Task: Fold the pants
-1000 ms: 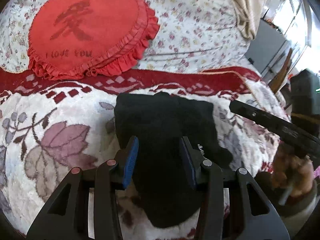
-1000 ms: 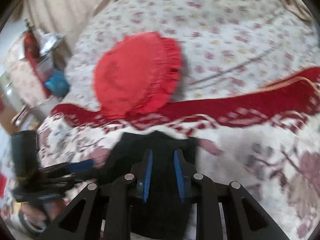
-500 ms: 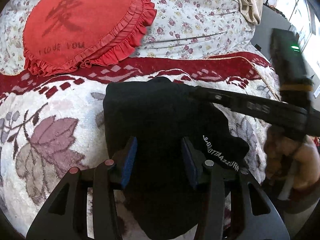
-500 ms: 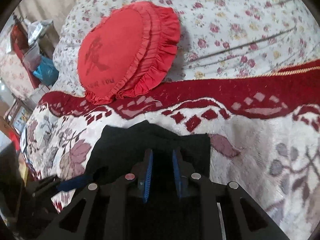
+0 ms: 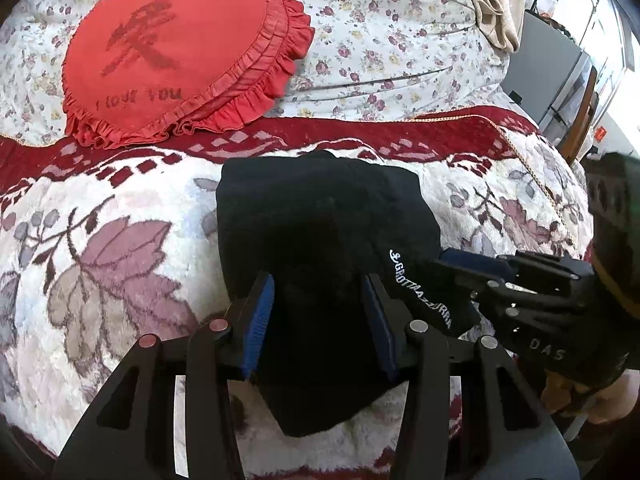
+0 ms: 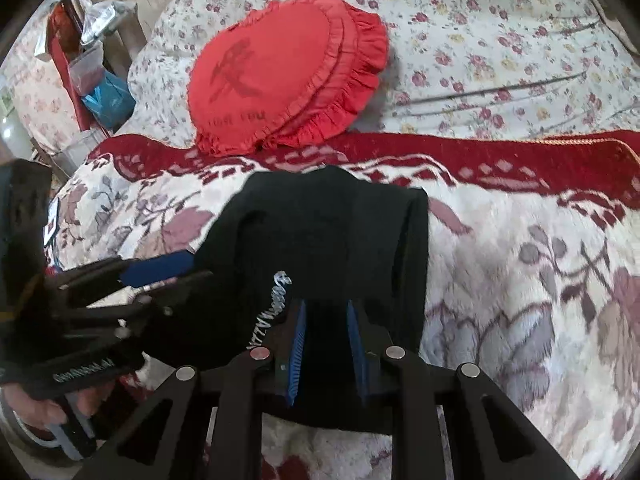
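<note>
Pants: black, folded into a compact block on the blanket, near the bed's front edge; white lettering runs along the right side fold.
Left gripper: jaws spread wide, one blue pad on each side of the near part of the pants; cloth fills the gap, and I cannot tell whether the pads touch it.
Right gripper: jaws narrower, set over the near right part of the pants, black cloth between the pads; whether they pinch it cannot be told.
Cross view: in the left camera the right gripper reaches in from the right, its tip at the lettered fold; in the right camera the left gripper reaches in from the left, its blue pad at the pants' left edge.
Far edge of pants: just short of the blanket's red border, corners slightly uneven.
Cushion: red, heart-shaped, frilled, lying beyond the border on the floral quilt, apart from the pants.
Open room: bare blanket left and right of the pants; the bed drops away at the near and right sides.
</note>
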Motion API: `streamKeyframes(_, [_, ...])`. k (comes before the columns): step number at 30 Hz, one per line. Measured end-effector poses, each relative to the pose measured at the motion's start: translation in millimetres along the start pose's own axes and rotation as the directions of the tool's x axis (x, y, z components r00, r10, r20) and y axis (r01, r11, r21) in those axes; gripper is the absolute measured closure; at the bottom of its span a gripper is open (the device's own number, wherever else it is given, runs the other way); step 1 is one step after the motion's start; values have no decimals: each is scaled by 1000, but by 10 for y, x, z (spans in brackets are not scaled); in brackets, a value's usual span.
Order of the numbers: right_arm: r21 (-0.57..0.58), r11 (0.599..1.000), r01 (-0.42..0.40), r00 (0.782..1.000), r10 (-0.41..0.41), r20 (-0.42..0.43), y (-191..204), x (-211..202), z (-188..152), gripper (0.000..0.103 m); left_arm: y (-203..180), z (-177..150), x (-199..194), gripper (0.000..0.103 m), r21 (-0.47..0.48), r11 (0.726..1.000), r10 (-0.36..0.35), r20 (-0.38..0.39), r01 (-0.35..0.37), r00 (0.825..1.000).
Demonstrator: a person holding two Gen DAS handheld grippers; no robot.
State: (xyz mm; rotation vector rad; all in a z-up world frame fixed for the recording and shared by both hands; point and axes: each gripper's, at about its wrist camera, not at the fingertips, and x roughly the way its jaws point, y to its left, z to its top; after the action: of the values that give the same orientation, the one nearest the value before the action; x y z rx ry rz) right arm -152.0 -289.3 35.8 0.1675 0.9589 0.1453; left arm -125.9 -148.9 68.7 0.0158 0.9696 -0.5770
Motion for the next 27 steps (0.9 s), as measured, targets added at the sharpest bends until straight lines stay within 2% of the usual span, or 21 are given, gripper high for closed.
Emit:
streamKeyframes(5, [4,999,45,999,-45,-24,-66,89,-106,83,-77,-64,34,55,27,999,24,4,-24,1000])
streamKeyframes(11, [51,999,14,1000,-14,-9,-131,29,-125,83,-91,-76,47,53,28,999,30,5,-30,1000])
streamKeyframes(17, [86,996,-10,999,7,35,-145,-128,-59,80,-13,-41,-3,53,-13,1000,2,-5,-2,1000])
streamKeyframes(18, [92,996,-19,999,15,43,-145,-141,-44,77,3,-34,-21,53,-17,1000,-1,-7,1,1000])
streamKeyframes(20, [100,995,-25,999,21,47,-140,-144,-19,62,41,-31,-45,50,-34,999,-12,-8,11,1000])
streamKeyframes(21, [106,994,-24,999,19,51,-139,-140,-11,52,63,-31,-61,44,-43,999,-19,-6,19,1000])
streamKeyframes(22, [111,994,-24,998,18,55,-141,-135,-4,50,74,-34,-84,39,-53,998,-30,-2,30,1000])
streamKeyframes(27, [110,994,-18,1000,16,22,-179,28,10,50,56,-76,-87,38,-52,997,-55,-5,54,998])
